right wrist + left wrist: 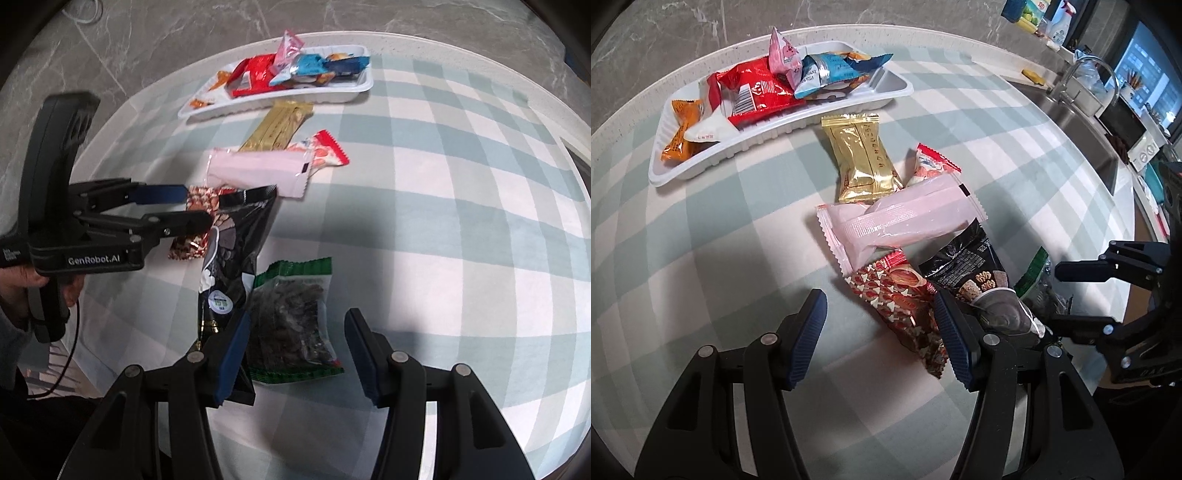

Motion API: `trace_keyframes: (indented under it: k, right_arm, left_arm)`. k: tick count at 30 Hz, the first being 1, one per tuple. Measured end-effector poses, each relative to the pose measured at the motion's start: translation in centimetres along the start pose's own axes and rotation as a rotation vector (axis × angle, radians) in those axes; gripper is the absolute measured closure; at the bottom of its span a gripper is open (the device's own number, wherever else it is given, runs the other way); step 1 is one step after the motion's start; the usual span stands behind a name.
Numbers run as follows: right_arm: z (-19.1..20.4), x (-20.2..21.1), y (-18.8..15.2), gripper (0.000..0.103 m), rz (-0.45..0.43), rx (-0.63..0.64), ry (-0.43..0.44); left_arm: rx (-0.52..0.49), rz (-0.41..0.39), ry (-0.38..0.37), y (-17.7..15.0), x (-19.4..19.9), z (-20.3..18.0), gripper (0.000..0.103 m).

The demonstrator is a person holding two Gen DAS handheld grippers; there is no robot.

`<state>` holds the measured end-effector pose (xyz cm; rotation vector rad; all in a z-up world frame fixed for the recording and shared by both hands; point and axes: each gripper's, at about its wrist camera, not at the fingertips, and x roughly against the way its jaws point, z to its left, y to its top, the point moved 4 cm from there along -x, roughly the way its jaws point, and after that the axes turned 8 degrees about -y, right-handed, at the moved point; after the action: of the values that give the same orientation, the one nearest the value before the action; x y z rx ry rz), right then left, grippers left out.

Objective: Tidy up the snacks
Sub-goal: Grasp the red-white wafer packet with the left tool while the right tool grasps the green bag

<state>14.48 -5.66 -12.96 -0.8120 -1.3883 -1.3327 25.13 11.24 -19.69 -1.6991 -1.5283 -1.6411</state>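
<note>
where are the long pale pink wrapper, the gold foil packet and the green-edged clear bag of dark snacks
long pale pink wrapper (897, 225), left wrist view, middle of its flat face
gold foil packet (862, 158), left wrist view, centre of the foil
green-edged clear bag of dark snacks (295, 317), right wrist view, clear middle panel

"GenRobot.AI" stands in pale letters on the black body of the left gripper (184, 206), seen at the left of the right wrist view. A barcode label sits on the red packet (753, 92) in the far white tray (701, 162); its digits are too small to read. Printing on the gold packet (864, 158) and the black pouch (229, 258) is illegible.
</note>
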Motion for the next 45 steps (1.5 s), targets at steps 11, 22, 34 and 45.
trace_keyframes:
  k: [11,22,34,45]
  right_arm:
    - [1.6,-1.1,0.1,0.051,0.005,0.118,-0.067]
    - [1.5,-1.0,0.2,0.054,-0.005,0.144,-0.075]
    - [1.2,-0.9,0.3,0.053,-0.014,0.153,-0.067]
    - [0.7,-0.8,0.1,0.052,-0.021,0.155,-0.06]
  left_arm:
    - [0.031,0.002,-0.033,0.1,-0.7,-0.2,0.043]
    - [0.109,0.003,-0.078,0.7,-0.8,-0.8,0.042]
    - [0.084,0.043,0.012,0.1,-1.6,-2.4,0.042]
    - [0.106,0.031,0.049,-0.8,0.5,-1.1,0.042]
